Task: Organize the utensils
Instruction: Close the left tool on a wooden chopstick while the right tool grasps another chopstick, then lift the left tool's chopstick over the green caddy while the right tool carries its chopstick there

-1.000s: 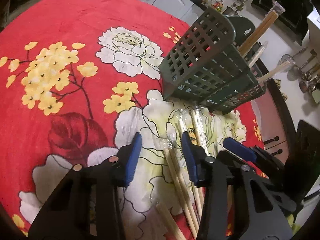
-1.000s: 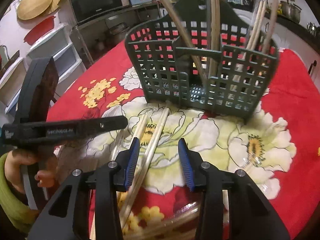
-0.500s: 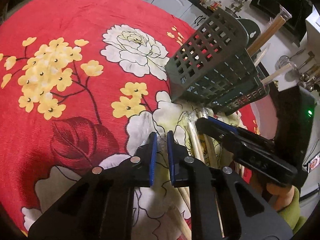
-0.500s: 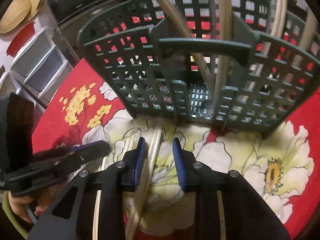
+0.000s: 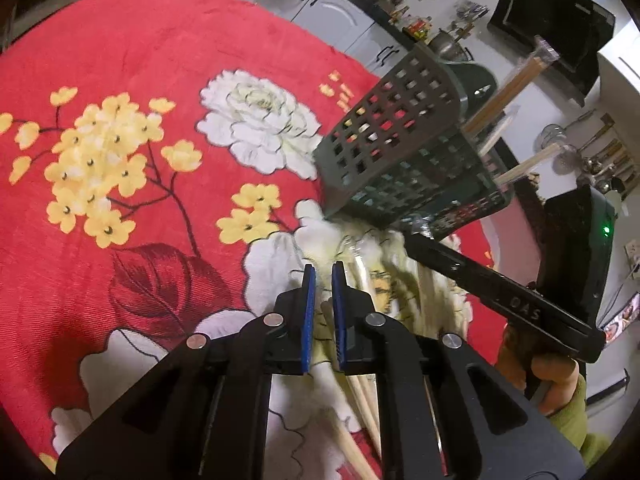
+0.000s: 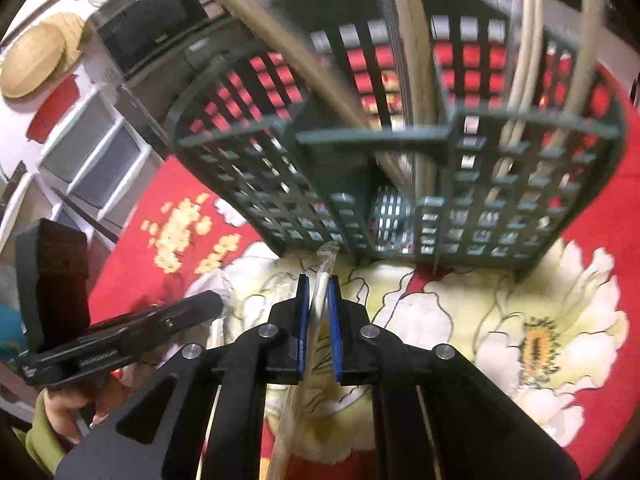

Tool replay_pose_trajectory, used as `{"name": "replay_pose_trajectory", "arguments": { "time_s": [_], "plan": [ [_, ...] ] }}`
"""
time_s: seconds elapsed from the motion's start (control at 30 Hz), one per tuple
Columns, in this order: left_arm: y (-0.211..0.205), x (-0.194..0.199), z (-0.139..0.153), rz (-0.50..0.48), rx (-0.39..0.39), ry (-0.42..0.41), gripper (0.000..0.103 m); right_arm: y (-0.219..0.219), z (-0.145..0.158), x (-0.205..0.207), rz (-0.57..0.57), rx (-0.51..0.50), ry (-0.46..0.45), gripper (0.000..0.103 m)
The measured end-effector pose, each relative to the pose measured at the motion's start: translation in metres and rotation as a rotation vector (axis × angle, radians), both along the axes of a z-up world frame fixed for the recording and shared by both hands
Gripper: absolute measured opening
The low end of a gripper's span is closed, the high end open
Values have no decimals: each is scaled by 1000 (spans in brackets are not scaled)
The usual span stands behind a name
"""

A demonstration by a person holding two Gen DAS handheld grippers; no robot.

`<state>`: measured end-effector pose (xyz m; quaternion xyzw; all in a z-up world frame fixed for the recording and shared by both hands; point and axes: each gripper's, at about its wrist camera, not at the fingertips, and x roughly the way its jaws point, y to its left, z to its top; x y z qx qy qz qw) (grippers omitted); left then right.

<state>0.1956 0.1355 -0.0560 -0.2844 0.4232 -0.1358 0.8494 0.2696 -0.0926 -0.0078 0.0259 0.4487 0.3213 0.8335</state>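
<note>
A dark green lattice utensil basket (image 5: 400,152) (image 6: 248,184) stands on the red flowered tablecloth (image 5: 120,60), with several chopsticks (image 5: 508,84) (image 6: 524,60) upright in it. More chopsticks lie in front of it. My left gripper (image 5: 320,270) (image 6: 216,300) is shut, with a wooden chopstick pair (image 5: 360,396) caught in the slit between its pads. My right gripper (image 6: 318,278) (image 5: 412,236) is shut on a pale chopstick pair in clear wrap (image 6: 328,252), close before the basket's front wall. The two grippers sit side by side.
A hand in a green sleeve (image 5: 552,372) holds the right gripper. Beyond the table are a counter with hanging spoons (image 5: 608,160), a black range hood (image 5: 560,40), a microwave (image 6: 156,36) and white drawers (image 6: 92,136). Open red cloth lies to the left.
Both grippers went from open around the lying chopsticks to shut. The right one moved closer to the basket, and its chopstick end has come up off the cloth.
</note>
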Motion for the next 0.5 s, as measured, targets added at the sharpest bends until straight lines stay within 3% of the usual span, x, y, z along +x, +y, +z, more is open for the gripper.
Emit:
{"name": "replay_pose_trajectory", "arguments": {
  "time_s": [0.5],
  "plan": [
    [-34, -23, 84, -57, 52, -214, 5, -60, 76, -54, -54, 120, -258, 8]
  ]
}}
